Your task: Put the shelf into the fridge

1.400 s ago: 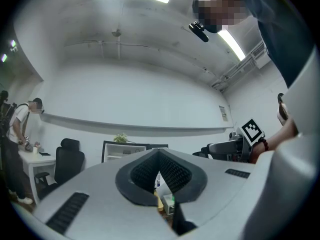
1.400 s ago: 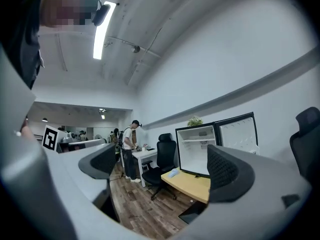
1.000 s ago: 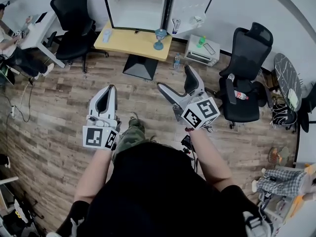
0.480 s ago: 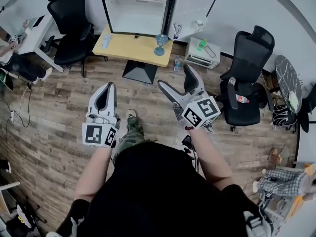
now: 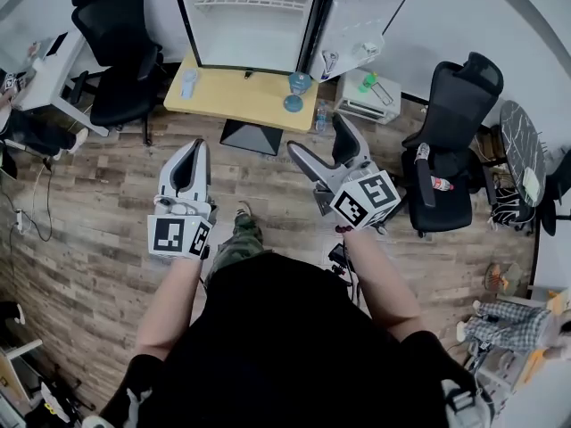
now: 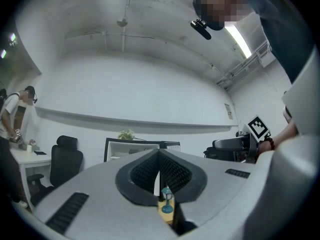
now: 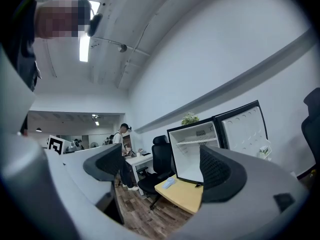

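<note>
The fridge [image 5: 185, 25] stands open on a yellow surface [image 5: 241, 96], with its door [image 5: 361, 20] swung to the right. One white shelf [image 5: 250, 4] is already sitting high inside it; I cannot find any loose shelf in these views.

The left gripper [image 5: 192, 148] and the right gripper [image 5: 318, 141] are both held over the wooden floor [image 5: 98, 203], well apart from the fridge and pointing toward it. The left jaws are closed together with nothing in them. The right jaws stand wide apart and have just been closing a little, with nothing between them.

I judge this to be the approach. To do it well, the person should first find the shelf and part the left jaws. It is better to take the shelf at both sides, keep it level, and slide it straight in along the side rails. The door and the small blue lamp [image 5: 299, 83] on the surface should be avoided.
</note>
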